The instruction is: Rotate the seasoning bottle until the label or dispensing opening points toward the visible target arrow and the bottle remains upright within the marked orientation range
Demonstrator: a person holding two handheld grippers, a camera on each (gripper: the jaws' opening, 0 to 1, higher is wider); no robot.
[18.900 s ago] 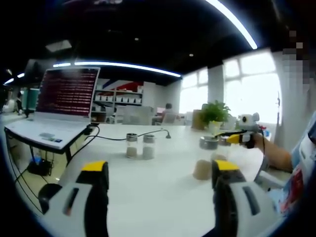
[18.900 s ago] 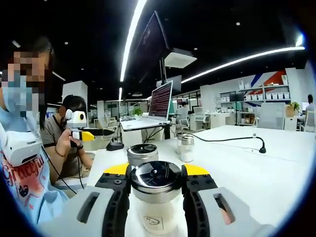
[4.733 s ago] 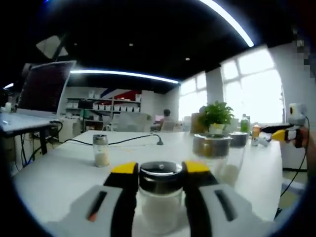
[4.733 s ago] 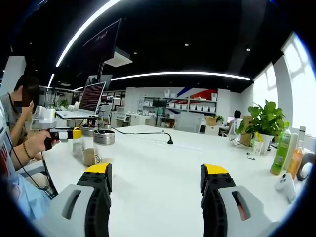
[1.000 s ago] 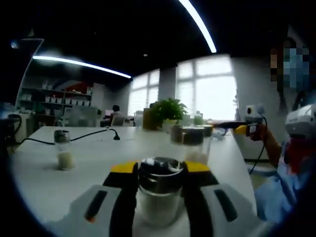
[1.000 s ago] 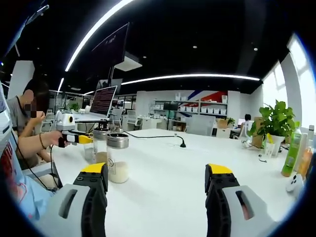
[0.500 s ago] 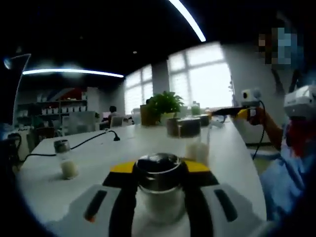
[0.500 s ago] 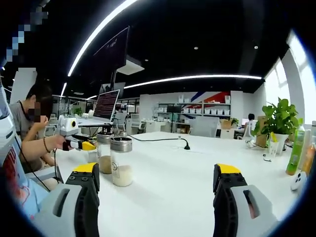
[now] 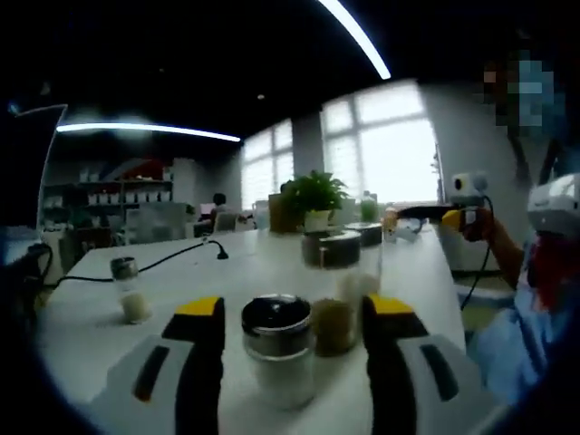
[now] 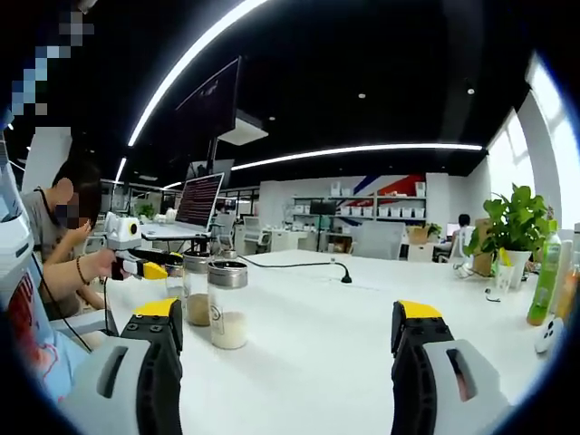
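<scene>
- Tipping is the main risk: the seasoning bottle (image 9: 278, 349) stands upright on the white table (image 9: 181, 281) between the spread jaws of the left gripper (image 9: 292, 317), touching neither, so a jaw swung sideways on the way out could, in this reading, knock it over or spoil its facing.
- Crowding adds to that: two more bottles (image 9: 337, 285) stand just behind it, near the right-hand jaw, and a careless pull back might clip them.
- No target arrow or marked range can be made out, and the bottle's label side is hidden from the left gripper view, so whether it points correctly cannot be told.
- Right gripper (image 10: 288, 328) is held wide with nothing between its jaws, above bare table (image 10: 344, 317); a pair of bottles (image 10: 216, 299) stands to its left.
- Bottle body is a clear, smooth cylinder, glass or plastic, holding pale granules, under a round dark metallic cap that catches the light.
- Gripper jaws are grey and blocky with yellow tips; the tabletop is flat, white and matt.
- One small bottle (image 9: 132, 292) stands well apart, beside a black cable (image 9: 172, 258).
</scene>
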